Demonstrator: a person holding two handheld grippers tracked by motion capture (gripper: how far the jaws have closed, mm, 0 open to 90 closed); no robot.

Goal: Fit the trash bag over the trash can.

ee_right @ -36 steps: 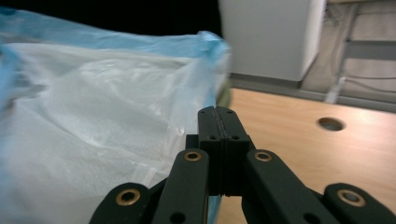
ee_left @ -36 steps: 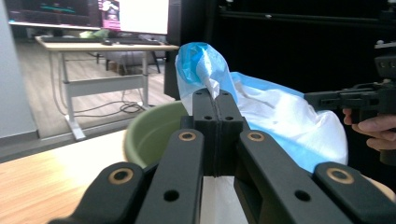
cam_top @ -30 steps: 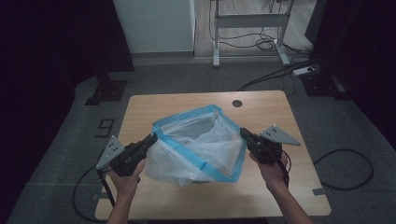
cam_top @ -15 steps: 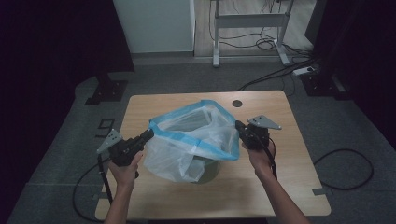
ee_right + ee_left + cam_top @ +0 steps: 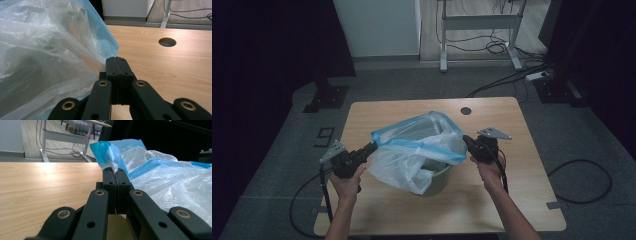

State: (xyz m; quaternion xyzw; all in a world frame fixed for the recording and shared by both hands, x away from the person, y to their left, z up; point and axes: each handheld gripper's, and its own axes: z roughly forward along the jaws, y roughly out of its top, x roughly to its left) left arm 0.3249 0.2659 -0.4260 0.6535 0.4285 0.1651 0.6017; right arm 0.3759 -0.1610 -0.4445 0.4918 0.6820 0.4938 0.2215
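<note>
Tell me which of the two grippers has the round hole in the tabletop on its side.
The right gripper, pinching the plastic bag's blue rim: the hole lies just beyond it. The left gripper grips the opposite rim, farther from it.

Overhead plus two claw-mounted close-ups

The plastic bag [image 5: 417, 150] is clear whitish with a blue rim; beneath it, the bin [image 5: 439, 175] is grey-green; the table [image 5: 512, 200] is light wood.

A pale wooden surface [image 5: 512, 150] with a round cable hole [image 5: 466, 110] stands on grey carpet [image 5: 282, 165]. Behind it are a white wall panel [image 5: 377, 25], a metal desk frame [image 5: 479, 22], loose cables [image 5: 497, 45] and dark curtains [image 5: 262, 50].
</note>
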